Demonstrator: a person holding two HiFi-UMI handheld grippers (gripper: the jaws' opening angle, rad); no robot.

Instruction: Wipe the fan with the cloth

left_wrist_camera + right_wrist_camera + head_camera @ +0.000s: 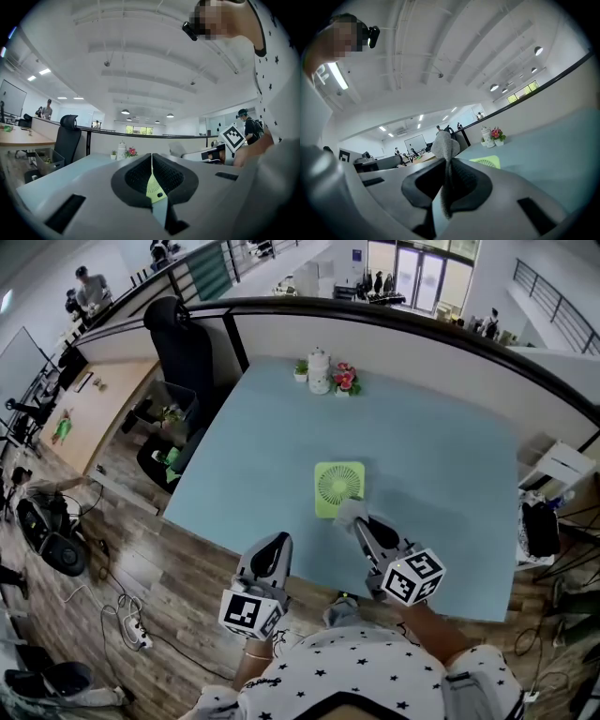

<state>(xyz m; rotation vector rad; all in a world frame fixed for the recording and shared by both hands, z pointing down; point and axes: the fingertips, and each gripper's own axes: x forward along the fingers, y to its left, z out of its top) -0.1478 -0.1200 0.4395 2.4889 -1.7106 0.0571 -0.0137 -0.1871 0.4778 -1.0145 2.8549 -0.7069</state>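
Fan (338, 488), pale green and square, lies flat with its grille up on the blue surface (450, 456), closer to the near edge. Grey cloth (350, 513) sits at the fan's near right corner; whether it touches is unclear. The right hand-held gripper (361, 523) clamps the cloth, a bunched end sticking out past the jaws, likely so that fabric rather than hard jaw meets the grille. The left hand-held gripper (274, 552) is pressed closed on nothing and hangs over the near edge, left of the fan, seemingly kept clear. A white pot (320, 371) and flowers (344, 379) stand well apart at the far edge.
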